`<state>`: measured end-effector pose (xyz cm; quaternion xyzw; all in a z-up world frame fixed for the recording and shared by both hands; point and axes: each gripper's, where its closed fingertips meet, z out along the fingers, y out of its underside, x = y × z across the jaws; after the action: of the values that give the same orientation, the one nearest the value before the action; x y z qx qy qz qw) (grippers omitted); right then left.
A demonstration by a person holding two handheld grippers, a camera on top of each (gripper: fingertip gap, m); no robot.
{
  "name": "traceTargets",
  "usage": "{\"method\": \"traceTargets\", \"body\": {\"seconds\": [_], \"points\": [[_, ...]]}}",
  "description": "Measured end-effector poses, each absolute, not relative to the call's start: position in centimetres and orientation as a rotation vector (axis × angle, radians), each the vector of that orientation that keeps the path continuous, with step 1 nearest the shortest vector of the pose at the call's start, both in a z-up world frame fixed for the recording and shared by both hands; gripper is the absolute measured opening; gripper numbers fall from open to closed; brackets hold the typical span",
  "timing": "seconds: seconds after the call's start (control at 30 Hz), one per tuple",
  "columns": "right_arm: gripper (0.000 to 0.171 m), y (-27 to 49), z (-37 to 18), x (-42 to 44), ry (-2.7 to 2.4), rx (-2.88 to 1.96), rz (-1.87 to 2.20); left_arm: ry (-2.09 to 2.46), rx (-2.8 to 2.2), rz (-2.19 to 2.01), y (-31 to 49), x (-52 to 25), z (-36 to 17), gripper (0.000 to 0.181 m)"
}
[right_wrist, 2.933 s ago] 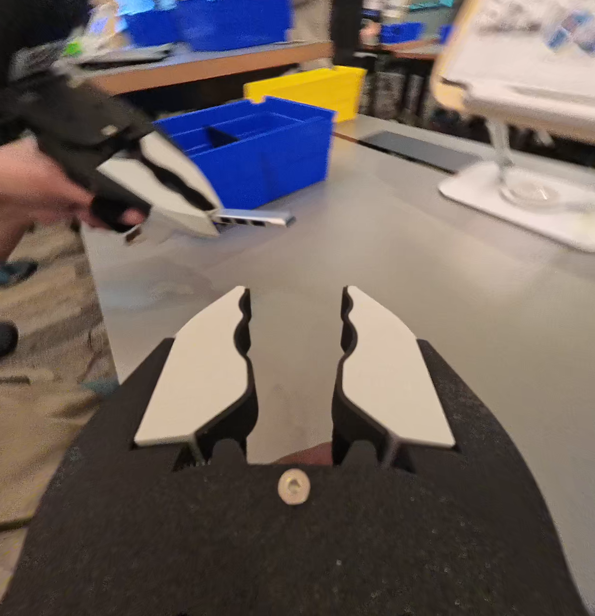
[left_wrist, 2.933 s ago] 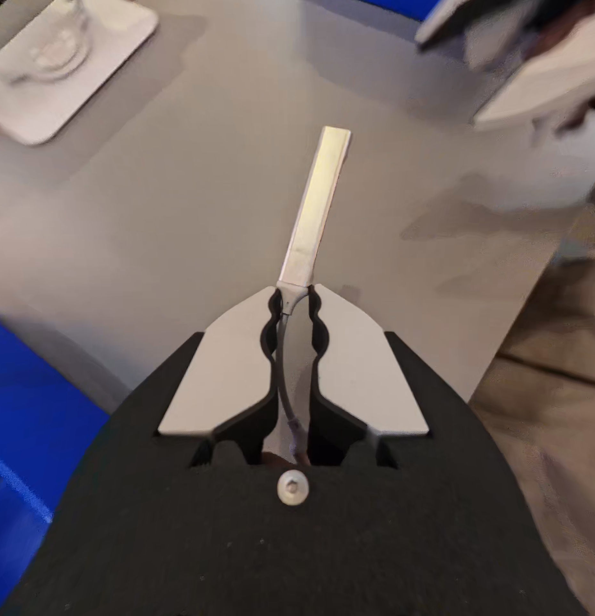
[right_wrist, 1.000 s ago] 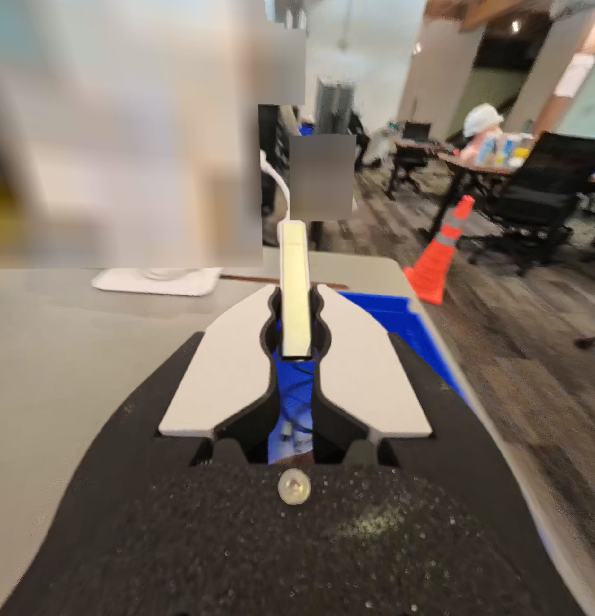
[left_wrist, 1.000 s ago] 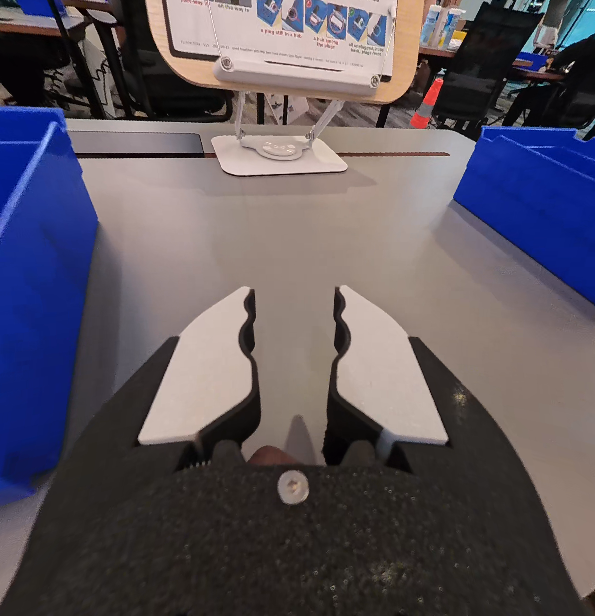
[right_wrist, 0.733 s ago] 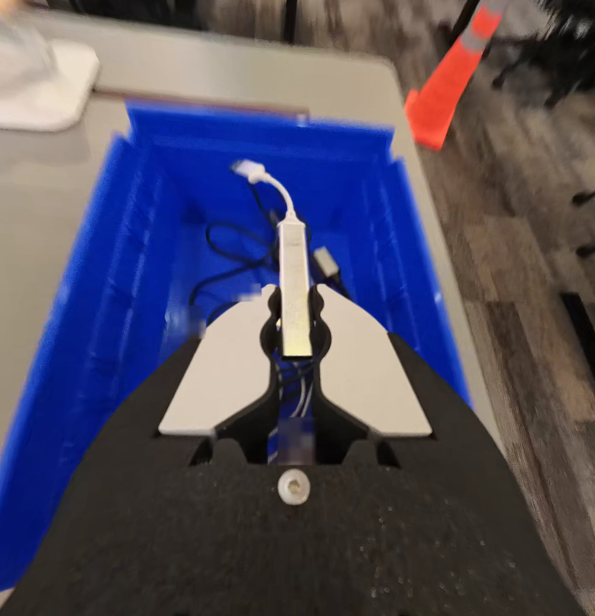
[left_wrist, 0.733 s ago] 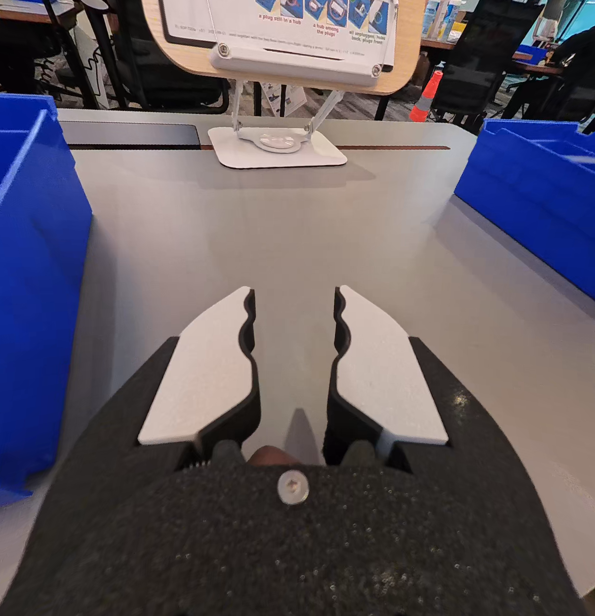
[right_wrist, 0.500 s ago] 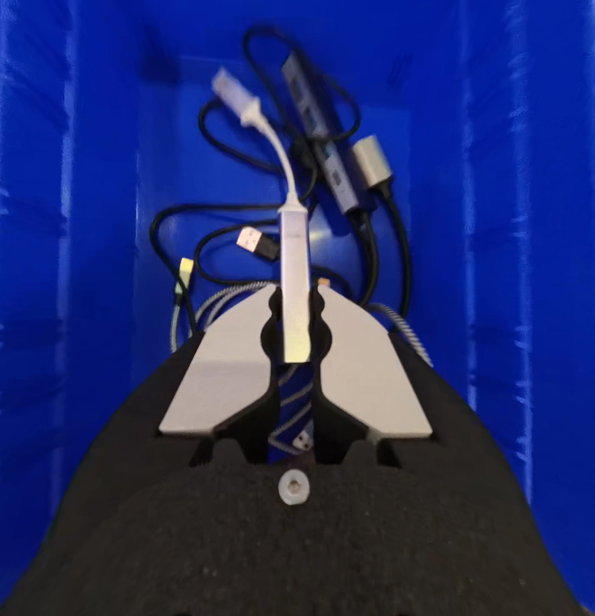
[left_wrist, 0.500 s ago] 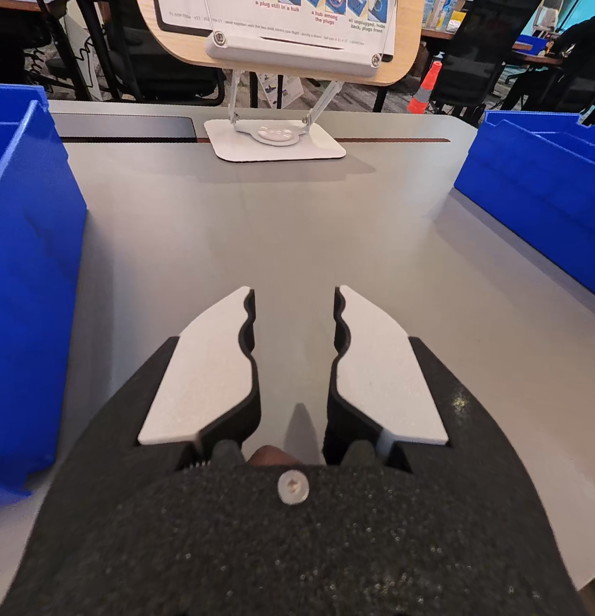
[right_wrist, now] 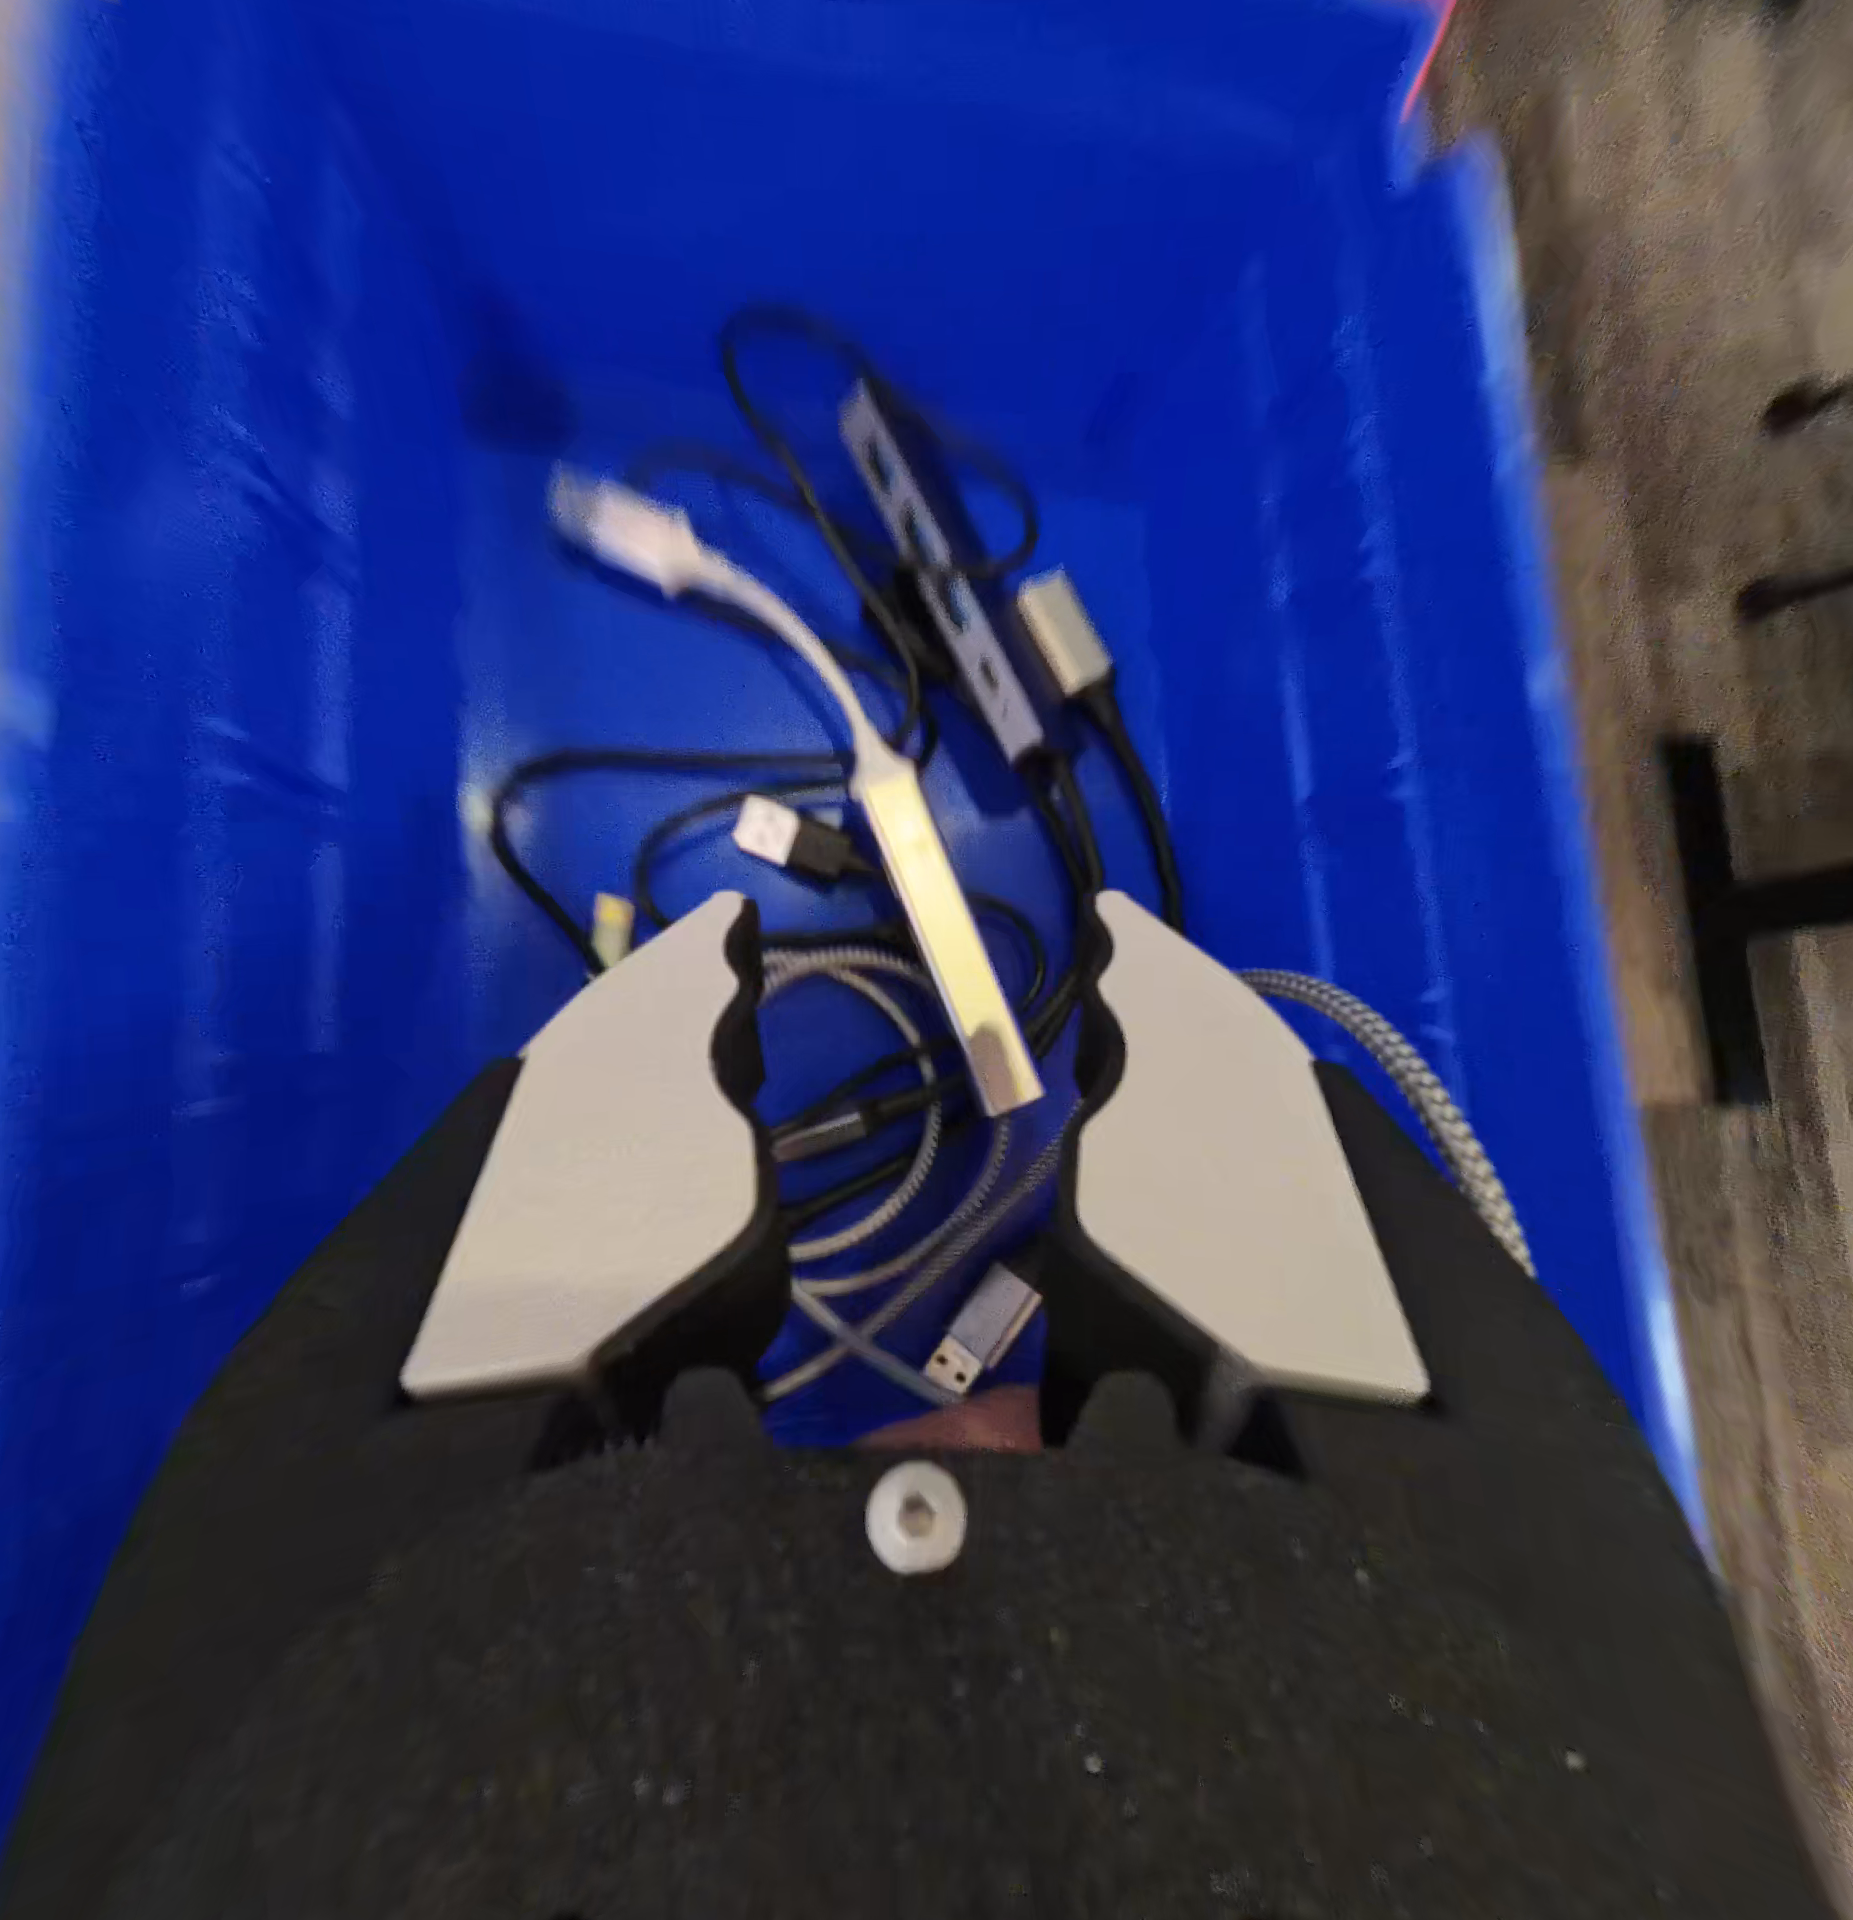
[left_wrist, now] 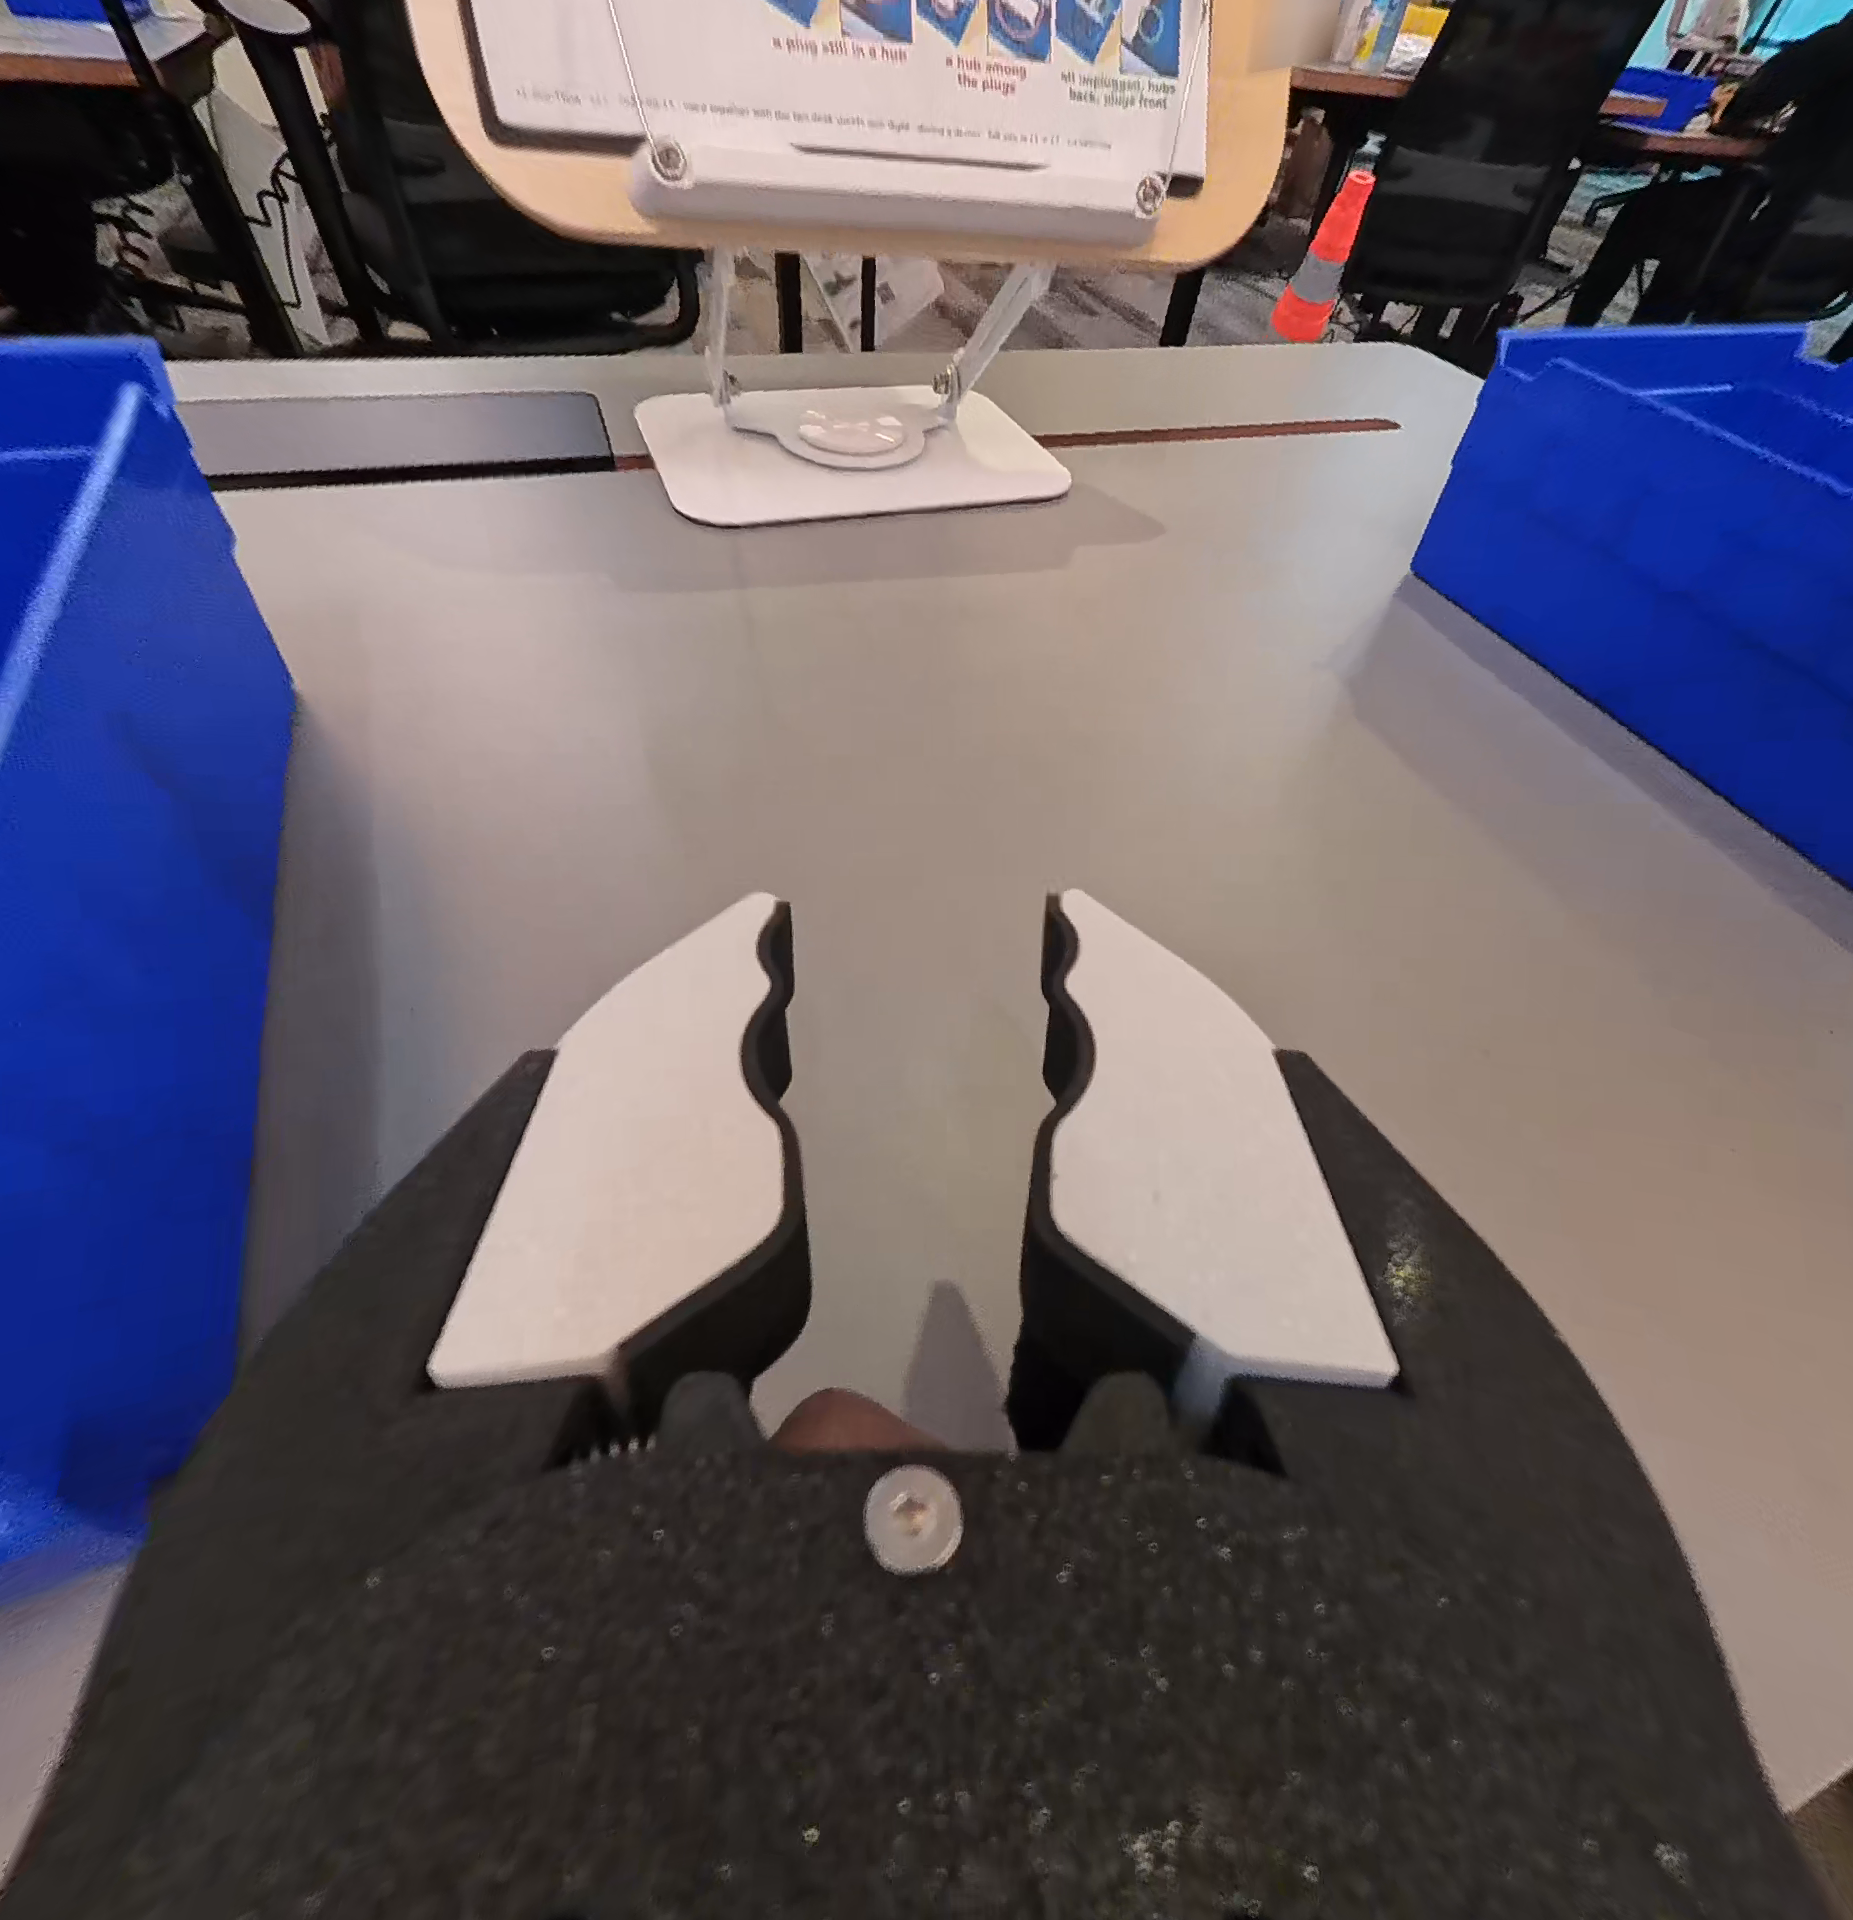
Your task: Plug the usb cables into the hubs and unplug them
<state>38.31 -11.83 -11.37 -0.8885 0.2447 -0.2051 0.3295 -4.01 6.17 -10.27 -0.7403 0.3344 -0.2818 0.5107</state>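
Observation:
My right gripper (right_wrist: 920, 914) is open and points down into a blue bin (right_wrist: 226, 623). A silver USB hub (right_wrist: 948, 940) with a white cable and plug (right_wrist: 631, 535) lies loose between and below the fingers, tilted, on a tangle of cables. A dark grey hub (right_wrist: 943, 592), a black USB plug (right_wrist: 792, 836), a grey plug (right_wrist: 1062, 634) and a braided cable (right_wrist: 901, 1174) lie in the same bin. My left gripper (left_wrist: 917, 904) is open and empty above the grey table (left_wrist: 901, 707).
A blue bin (left_wrist: 80, 883) stands at the table's left and another blue bin (left_wrist: 1670, 582) at its right. A white stand (left_wrist: 849, 447) holding an instruction board is at the back. Chairs and an orange cone (left_wrist: 1322, 260) are beyond the table. My right fingertips sit around 45 centimeters from my left ones. From my right tips it is roughly 6 centimeters to the black USB plug (right_wrist: 792, 836); from my left, 45 centimeters.
My right gripper swung down into the blue bin, then opened and let go of the silver hub, which now lies tilted on the cables. My left gripper stayed open and barely moved.

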Motion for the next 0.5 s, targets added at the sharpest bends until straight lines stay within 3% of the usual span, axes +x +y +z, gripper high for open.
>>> {"method": "traceTargets", "body": {"seconds": [0.23, 0.37, 0.5], "points": [[0.060, -8.2, 4.1, 28.0, 0.376, -1.659, -0.384, 0.769, -1.766, -0.647, 7.4, -4.6, -8.6, 0.045], [0.062, -6.8, 3.6, 21.8, 0.309, -1.560, -0.236, 0.739, -1.767, -0.629, 8.2, -5.3, -8.1, 0.045], [0.062, -5.0, -2.1, 17.7, 0.275, -1.618, -0.165, 0.726, -1.777, -0.622, 8.6, -5.6, -8.4, 0.046]]}}
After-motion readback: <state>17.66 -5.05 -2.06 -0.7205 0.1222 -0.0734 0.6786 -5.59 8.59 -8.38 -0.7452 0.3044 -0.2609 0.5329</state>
